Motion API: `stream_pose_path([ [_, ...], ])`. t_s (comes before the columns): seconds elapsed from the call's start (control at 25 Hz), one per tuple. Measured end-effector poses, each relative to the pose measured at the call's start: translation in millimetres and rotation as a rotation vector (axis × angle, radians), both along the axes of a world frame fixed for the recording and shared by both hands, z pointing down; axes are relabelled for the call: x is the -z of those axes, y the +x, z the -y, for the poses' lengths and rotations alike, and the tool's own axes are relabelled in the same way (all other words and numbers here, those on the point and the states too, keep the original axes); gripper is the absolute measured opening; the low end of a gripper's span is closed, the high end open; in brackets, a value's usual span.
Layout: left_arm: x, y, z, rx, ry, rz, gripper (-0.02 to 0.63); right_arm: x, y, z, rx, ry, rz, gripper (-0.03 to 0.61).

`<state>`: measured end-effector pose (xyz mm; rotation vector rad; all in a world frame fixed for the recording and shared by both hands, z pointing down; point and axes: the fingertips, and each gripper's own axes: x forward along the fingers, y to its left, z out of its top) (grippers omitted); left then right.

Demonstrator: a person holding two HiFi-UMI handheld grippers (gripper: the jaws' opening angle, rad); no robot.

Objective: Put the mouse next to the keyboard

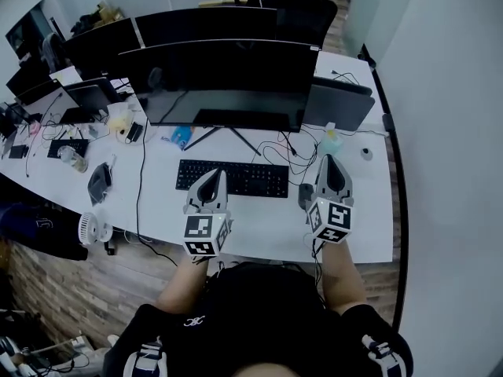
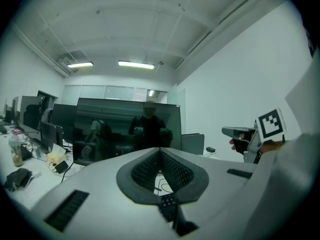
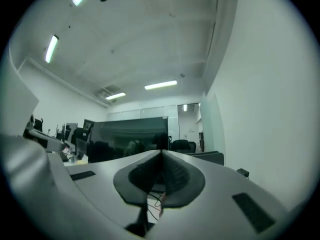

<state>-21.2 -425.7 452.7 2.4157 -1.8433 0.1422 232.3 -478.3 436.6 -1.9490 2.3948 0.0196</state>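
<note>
White office walls and rows of dark screens framed the long white surface (image 1: 259,226), where a wide monitor (image 1: 228,77) stood behind a black keyboard (image 1: 232,178). A small dark shape just beside the keyboard's right end, which I took to be the mouse (image 1: 305,195), lay flat on the surface with loose cables (image 1: 287,151) trailing behind it towards a pale bottle (image 1: 330,141). That spot suited a right-handed reach, and judging by how close it sat to the keyboard, the placing looked done or nearly so.

The left tool (image 1: 212,173) hung over the keyboard's near edge, its ribbed pads pressed together with nothing between them; it had no part in carrying anything and seemed simply parked out of the way. The right tool (image 1: 331,162) hovered just to the right of the mouse and above it, not touching it. Its own view showed the two pads meeting at the tip, empty, with only a little surface and cable visible below them. Both tools pointed forward at matching height, a resting pose rather than a reach.
</note>
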Motion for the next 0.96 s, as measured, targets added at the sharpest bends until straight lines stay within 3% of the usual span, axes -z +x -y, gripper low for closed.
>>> stream_pose_path([
  [0.12, 3, 7, 3, -0.008, 0.004, 0.002, 0.012, 20, 1, -14, 0.011, 0.042, 0.016, 0.012],
  [0.52, 7, 49, 8, -0.049, 0.019, 0.013, 0.012, 19, 20, -28, 0.015, 0.036, 0.034, 0.014],
  [0.96, 0, 89, 10, -0.026, 0.021, 0.009, 0.012, 20, 56, -23, 0.050, 0.038, 0.043, 0.014],
])
